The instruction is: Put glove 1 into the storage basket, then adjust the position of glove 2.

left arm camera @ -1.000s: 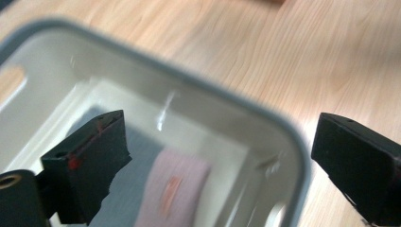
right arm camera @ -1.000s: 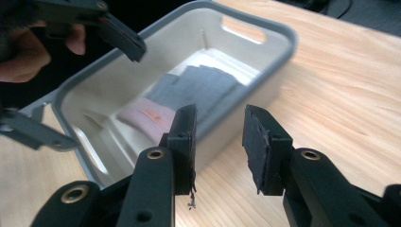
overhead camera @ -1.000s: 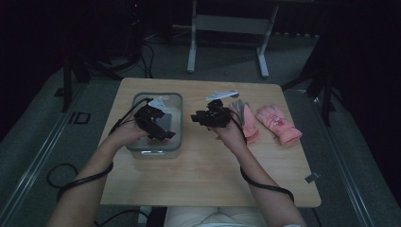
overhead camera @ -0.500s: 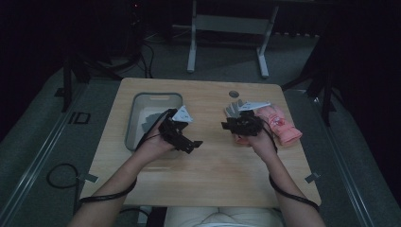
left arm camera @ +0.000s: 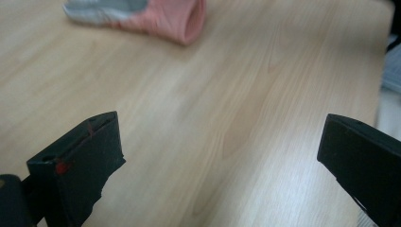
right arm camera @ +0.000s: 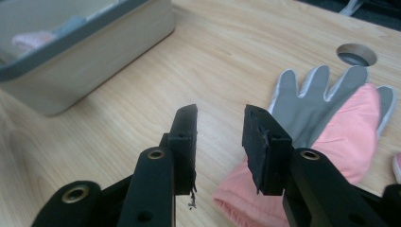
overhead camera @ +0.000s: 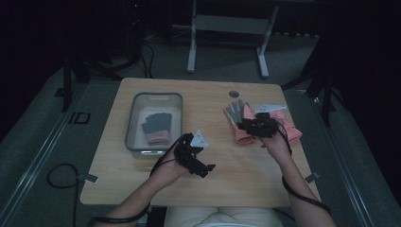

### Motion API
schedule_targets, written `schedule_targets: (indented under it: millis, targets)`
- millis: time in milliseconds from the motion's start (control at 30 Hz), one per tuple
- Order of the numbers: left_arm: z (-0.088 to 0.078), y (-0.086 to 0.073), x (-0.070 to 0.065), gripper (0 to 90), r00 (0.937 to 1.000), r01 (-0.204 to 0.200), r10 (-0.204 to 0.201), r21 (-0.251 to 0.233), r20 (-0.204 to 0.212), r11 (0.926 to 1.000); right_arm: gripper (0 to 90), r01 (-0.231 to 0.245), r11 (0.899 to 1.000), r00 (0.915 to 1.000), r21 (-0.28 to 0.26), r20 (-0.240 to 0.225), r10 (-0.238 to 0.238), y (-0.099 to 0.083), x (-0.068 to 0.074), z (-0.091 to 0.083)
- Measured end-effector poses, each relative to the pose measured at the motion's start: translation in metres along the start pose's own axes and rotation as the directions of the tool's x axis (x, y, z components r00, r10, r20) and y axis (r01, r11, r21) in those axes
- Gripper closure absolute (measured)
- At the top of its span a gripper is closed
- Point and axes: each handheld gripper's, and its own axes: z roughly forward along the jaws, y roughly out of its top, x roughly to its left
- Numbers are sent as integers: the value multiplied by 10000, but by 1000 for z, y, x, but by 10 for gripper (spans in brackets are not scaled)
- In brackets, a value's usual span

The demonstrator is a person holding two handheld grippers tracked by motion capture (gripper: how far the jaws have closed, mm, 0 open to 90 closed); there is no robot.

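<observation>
A grey tray (overhead camera: pixel 130 124) at the table's left holds a dark grey glove with a pink cuff (overhead camera: pixel 157 127). Two pink and grey gloves lie at the right, one (overhead camera: pixel 235 118) with its grey fingers pointing away, the other (overhead camera: pixel 292 131) partly under my right hand. My left gripper (overhead camera: pixel 204 169) hangs over bare wood near the table's middle, its jaws wide open (left arm camera: pixel 217 156) and empty. My right gripper (overhead camera: pixel 244 125) hovers beside the left pink glove (right arm camera: pixel 331 118). Its jaws (right arm camera: pixel 220 118) stand a little apart and have just been closing slightly, with nothing between them.
A round cable hole (overhead camera: pixel 233 93) sits in the table behind the gloves, also seen in the right gripper view (right arm camera: pixel 357 54). The tray wall (right arm camera: pixel 85 61) rises to the left of the right gripper. Cables trail from both grippers along the forearms. A metal frame stands behind the table.
My left gripper has left the tray and moved to the near middle of the table. My right gripper has shifted right, to the pink gloves.
</observation>
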Motion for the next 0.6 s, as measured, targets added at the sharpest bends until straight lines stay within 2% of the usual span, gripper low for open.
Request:
schedule_targets:
  millis: [33,100,200,267,367,433,500,600]
  targets:
    - [4,-4,-5,3,10000,-95,95,159,17,9998,655,-185,9998,9998,-51,-55,185,0,-2,-1]
    - [8,-11,-13,3,9990,-376,384,322,-246,9988,657,-158,9998,9997,-107,208,160,0,-4,-3]
    - [14,-23,-22,3,9987,-253,260,151,-434,9996,657,-144,9998,9994,-131,321,148,-1,-8,-3]
    - [19,-32,-26,2,9963,-199,212,169,-828,9997,649,-174,9998,9991,-79,389,177,-2,-11,-2]
    - [24,-42,-28,3,9938,-43,53,92,-1106,9999,642,-237,9997,9989,-84,407,241,-4,-14,-2]
    - [27,-48,-29,3,9928,125,-118,49,-1190,9999,642,-278,9996,9986,-92,449,282,-5,-16,-1]
    - [28,-52,-32,3,9907,96,-125,-214,-1357,9997,639,-301,9995,9984,-73,485,304,-5,-18,-1]
    - [28,-57,-32,3,9896,202,-247,-329,-1415,9993,632,-328,9993,9977,-189,581,339,-4,-22,-2]
